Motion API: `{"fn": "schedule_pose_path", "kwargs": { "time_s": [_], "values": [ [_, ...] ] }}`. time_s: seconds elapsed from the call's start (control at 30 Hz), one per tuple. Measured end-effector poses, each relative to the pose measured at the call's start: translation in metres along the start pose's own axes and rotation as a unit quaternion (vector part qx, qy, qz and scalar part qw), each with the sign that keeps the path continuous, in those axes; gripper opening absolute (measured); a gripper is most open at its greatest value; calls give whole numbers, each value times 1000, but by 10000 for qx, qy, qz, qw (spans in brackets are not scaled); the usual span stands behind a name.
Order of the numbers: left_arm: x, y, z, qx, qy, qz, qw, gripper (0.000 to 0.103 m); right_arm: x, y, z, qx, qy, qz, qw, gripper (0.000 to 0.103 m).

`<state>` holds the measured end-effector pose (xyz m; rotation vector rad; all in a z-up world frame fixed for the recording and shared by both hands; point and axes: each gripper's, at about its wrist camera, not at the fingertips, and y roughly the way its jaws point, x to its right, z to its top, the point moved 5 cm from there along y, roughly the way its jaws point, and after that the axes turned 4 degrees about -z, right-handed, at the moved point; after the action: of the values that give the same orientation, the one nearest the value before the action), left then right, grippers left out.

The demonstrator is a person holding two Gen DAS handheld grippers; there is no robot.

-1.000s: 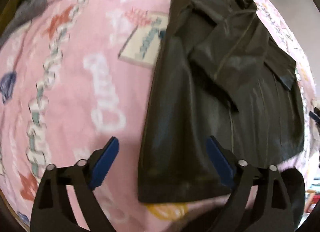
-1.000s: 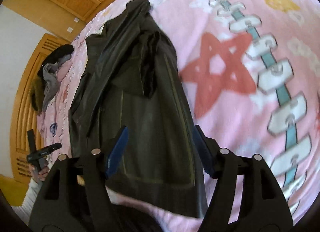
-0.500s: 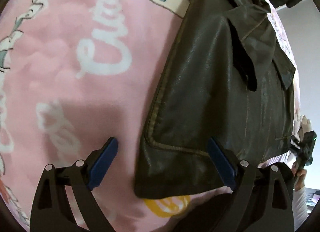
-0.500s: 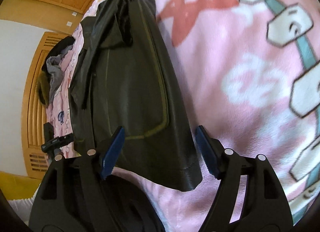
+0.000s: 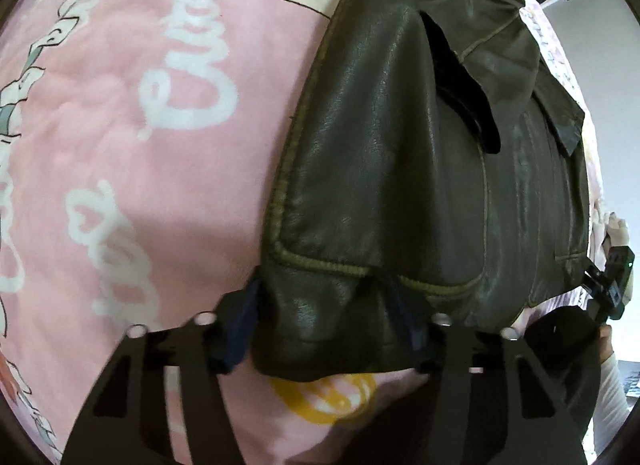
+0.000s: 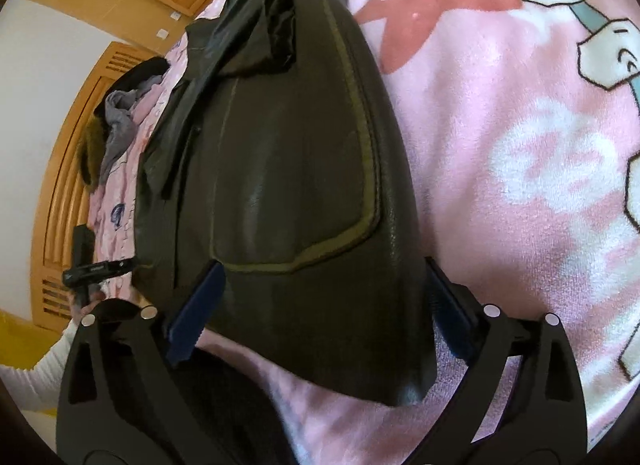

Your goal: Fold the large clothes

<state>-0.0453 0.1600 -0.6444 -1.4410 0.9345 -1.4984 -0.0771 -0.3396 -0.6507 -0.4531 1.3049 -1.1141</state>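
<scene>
A dark brown leather jacket [image 5: 400,145] lies flat on a pink printed blanket [image 5: 140,145], hem toward me. My left gripper [image 5: 324,329] is at the hem's left corner. Its jaws are closing, and the blue pads [image 5: 240,321] press a bunched fold of hem between them. In the right wrist view the same jacket [image 6: 280,165] shows its other hem corner. My right gripper [image 6: 320,317] straddles that corner with its jaws opening wide. One blue pad [image 6: 196,305] rests over the leather, the other stands just off the jacket's edge.
A heap of grey and dark clothes [image 6: 120,117] lies at the blanket's far end, by a wooden wardrobe [image 6: 60,185]. The blanket [image 6: 520,165] stretches bare to the right of the jacket. A person's white sleeve [image 6: 36,377] shows at the lower left.
Both grippers have come down closer to the jacket's hem. The left jaws have closed in from wide apart onto the hem corner. The right jaws have spread wider.
</scene>
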Motion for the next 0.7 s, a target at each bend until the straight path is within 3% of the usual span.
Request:
{"fn": "schedule_pose_path", "kwargs": {
  "time_s": [0.13, 0.2, 0.23, 0.33, 0.43, 0.57, 0.7],
  "values": [
    [-10, -4, -2, 74, -142, -174, 9997, 34, -9, 2, -4, 10, -414, -193, 9990, 94],
    [-15, -2, -3, 42, -233, -249, 9994, 23, -9, -1, -3, 8, -425, -297, 9987, 78],
    [-14, -3, -2, 51, -254, -272, 9993, 19, -9, -2, -3, 3, -430, -467, 9980, 61],
    [-6, -6, -4, 150, -84, -169, 9997, 13, -18, -7, -7, -26, -716, -744, 9946, 28],
    [2, -10, -5, 244, -2, -87, 9997, 10, -26, -8, -10, -31, -691, -658, 9954, 26],
    [10, -28, -5, 462, 57, -21, 9989, 7, -35, -11, -5, 104, -490, -262, 9984, 12],
    [21, -55, 0, 822, -9, -249, 9963, 6, -56, -19, 4, 313, -439, 243, 9982, 6]
  ]
}}
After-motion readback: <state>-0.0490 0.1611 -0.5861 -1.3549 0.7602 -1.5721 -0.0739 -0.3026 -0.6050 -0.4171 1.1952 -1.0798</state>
